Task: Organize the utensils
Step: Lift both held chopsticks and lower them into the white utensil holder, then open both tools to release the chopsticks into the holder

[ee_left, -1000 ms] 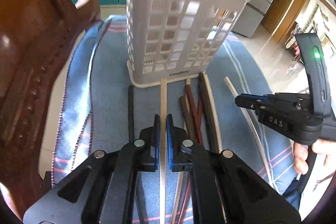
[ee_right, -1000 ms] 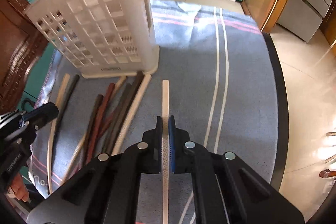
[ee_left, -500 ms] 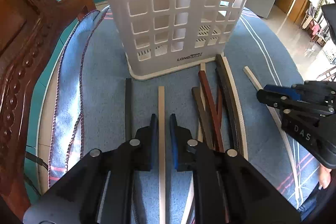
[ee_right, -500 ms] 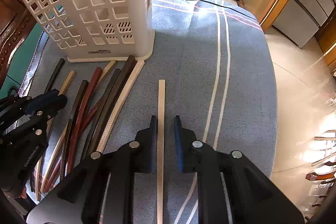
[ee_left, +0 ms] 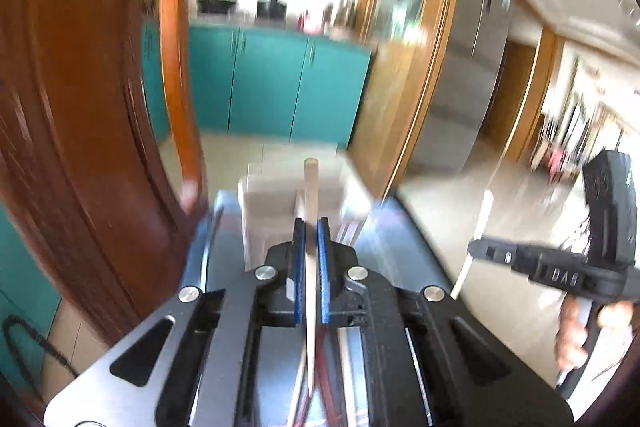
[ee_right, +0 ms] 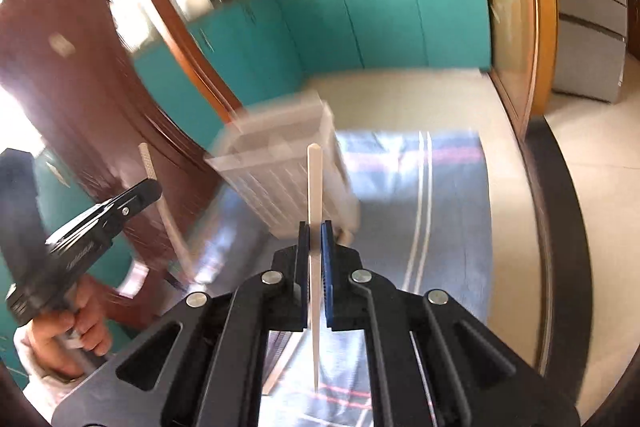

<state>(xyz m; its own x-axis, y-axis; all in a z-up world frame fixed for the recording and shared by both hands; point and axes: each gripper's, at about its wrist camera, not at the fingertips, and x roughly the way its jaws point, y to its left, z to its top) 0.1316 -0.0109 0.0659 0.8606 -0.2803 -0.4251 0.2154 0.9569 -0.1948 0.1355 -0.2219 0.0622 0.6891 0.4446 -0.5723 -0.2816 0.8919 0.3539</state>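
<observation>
Teal cabinets (ee_right: 384, 15), wooden chair (ee_left: 80, 131), striped cloth (ee_right: 444, 195)

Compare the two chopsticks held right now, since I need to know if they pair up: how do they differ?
The left hand-held gripper holds a beige chopstick; the right hand-held gripper holds a white chopstick. The beige chopstick's tip looks blunt and round, the white chopstick's angular. Both are clamped, lifted, pointing toward the white basket.

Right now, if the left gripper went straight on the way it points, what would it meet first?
Probably the white basket: it sits directly beyond the left gripper and the chopstick clamped in it. Blur leaves the depth unclear.
</observation>
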